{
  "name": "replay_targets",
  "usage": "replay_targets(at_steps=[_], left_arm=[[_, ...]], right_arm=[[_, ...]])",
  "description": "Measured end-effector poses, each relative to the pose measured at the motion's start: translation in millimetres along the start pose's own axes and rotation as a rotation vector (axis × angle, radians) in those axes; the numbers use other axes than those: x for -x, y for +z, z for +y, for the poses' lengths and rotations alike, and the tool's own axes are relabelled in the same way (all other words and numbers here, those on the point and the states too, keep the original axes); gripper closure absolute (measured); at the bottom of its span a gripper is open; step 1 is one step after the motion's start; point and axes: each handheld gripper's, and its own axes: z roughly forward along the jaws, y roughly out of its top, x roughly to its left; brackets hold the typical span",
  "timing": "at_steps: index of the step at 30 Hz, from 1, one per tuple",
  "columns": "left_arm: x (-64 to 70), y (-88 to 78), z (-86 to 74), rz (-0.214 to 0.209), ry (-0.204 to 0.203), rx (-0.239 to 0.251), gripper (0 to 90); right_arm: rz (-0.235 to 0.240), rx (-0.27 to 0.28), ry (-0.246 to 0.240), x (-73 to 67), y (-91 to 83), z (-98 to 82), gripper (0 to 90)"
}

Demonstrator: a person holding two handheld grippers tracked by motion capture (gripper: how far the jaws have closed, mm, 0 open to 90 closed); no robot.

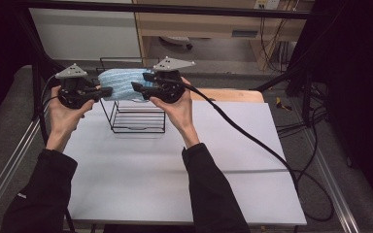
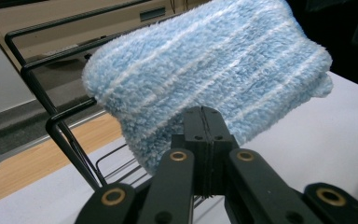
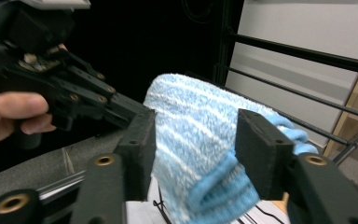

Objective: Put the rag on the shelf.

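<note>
**Blue Sock Held Over Wire Rack Between Two Claws**

A fluffy blue sock point(image 1: 121, 85) with pale stripes was seen draped over the top bar of a black wire rack point(image 1: 138, 119), which stood on the white table point(image 1: 175, 170) toward its far edge. The sock was flanked by both claws, one at each end.

The left claw point(image 1: 108, 91) was held level at the sock's left end. In the left gripper view its jaws were seen pressed together with no gap between them, the tips just below the sock point(image 2: 209, 79) and at its fuzzy edge; whether any fabric was pinched could not be told. The rack's bars point(image 2: 60, 126) were visible behind and beneath the sock.

The right claw point(image 1: 137, 87) was held at the sock's other end. In the right gripper view its jaws were seen standing apart, with the sock point(image 3: 196, 154) and its ribbed cuff lying between them. The left pad seemed to touch the fabric, while a narrow gap was left at the right pad, so no grip was shown. The left claw point(image 3: 137, 116) and the hand point(image 3: 9, 116) holding it were seen beyond.
</note>
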Motion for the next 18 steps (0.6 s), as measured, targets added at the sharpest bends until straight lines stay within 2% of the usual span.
replay_targets(at_steps=[3, 6, 8, 12, 18], left_arm=[[-0.7, 1.4, -1.7, 0.000, -0.001, 0.003, 89.9], [-1.2, 1.2, -2.6, 0.001, 0.003, 0.005, 89.9], [-1.9, 1.0, -4.1, 0.000, 0.004, 0.010, 89.9], [-2.8, 2.3, -9.7, 0.004, 0.011, 0.013, 89.9], [-5.7, 7.6, -14.6, 0.019, -0.005, 0.029, 89.9]], right_arm=[[0.024, -0.017, 0.022, -1.1, 1.7, 1.1, 68.5], [0.029, -0.080, 0.017, -2.1, 9.0, -5.9, 81.6], [0.008, -0.123, 0.009, -2.3, 14.1, -12.0, 86.8], [-0.027, -0.153, 0.040, 5.4, 17.0, -21.0, 89.1], [-0.059, -0.183, 0.070, 16.2, 17.2, -33.6, 89.7]])
